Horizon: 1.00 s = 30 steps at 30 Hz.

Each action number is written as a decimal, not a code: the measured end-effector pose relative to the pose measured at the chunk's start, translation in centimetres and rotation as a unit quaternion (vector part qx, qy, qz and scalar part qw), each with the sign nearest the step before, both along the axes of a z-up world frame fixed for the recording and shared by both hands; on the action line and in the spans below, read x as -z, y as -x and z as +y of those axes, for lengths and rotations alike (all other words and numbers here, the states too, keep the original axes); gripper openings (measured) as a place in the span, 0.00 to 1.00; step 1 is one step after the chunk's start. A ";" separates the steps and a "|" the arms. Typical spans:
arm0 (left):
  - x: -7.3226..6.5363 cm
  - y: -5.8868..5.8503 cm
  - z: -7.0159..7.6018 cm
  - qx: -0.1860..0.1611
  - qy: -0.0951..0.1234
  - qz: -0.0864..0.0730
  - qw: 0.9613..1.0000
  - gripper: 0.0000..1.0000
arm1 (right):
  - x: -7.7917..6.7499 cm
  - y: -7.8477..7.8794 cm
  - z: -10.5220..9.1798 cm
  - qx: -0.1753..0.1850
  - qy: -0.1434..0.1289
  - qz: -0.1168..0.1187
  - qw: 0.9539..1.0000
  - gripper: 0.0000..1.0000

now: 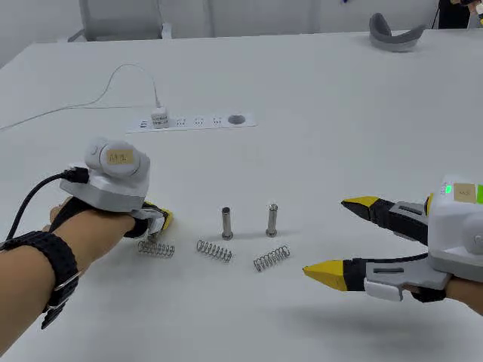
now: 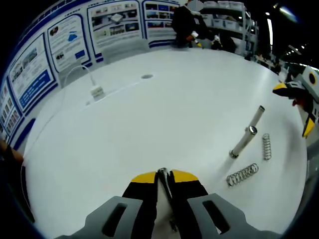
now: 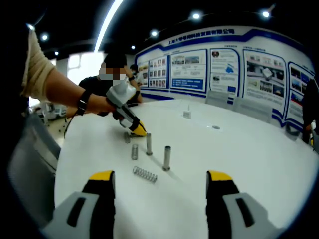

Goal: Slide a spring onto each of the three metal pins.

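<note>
L claw (image 2: 159,175) shut on a thin metal rod, prob. the third pin (image 2: 162,173), low over the desk (image 1: 317,113) at far left. R claw (image 3: 160,175) wide open, empty, hovering at right. Btwn them left pin (image 1: 226,223) and right pin (image 1: 272,219) stand upright, side by side, bare. Flat in front: left spring (image 1: 156,248) by L claw, mid spring (image 1: 214,250) near left pin, right spring (image 1: 272,258) near right pin.

left gripper (image 2: 163,175) clamped, right gripper (image 3: 160,177) spread wide
</note>
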<state>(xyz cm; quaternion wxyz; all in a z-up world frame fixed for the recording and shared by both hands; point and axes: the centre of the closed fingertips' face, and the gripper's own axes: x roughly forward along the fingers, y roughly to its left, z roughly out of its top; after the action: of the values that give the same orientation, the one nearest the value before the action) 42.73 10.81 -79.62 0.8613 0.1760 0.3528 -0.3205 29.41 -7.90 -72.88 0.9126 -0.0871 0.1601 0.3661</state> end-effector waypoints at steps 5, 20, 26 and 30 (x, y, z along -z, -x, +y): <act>0.2 -0.1 -0.2 0.002 -0.006 0.004 1.000 0.10 | 0.2 0.1 -0.1 -0.001 0.003 0.001 1.000 0.76; 0.2 -0.1 -0.4 0.003 -0.015 0.005 1.000 0.09 | 0.4 0.1 -0.1 -0.001 -0.002 0.003 1.000 0.75; 0.1 0.0 -0.4 0.001 -0.013 0.004 1.000 0.08 | 0.1 0.0 -0.2 0.002 -0.005 0.000 1.000 0.75; -0.9 0.0 -0.4 -0.002 0.001 -0.003 1.000 0.07 | 0.1 0.0 -0.3 0.003 -0.005 -0.002 1.000 0.75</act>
<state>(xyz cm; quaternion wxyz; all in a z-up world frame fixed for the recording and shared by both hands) 42.69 10.38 -78.77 0.8631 0.1757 0.3500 -0.3189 29.42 -8.15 -72.95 0.9142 -0.0828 0.1571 0.3642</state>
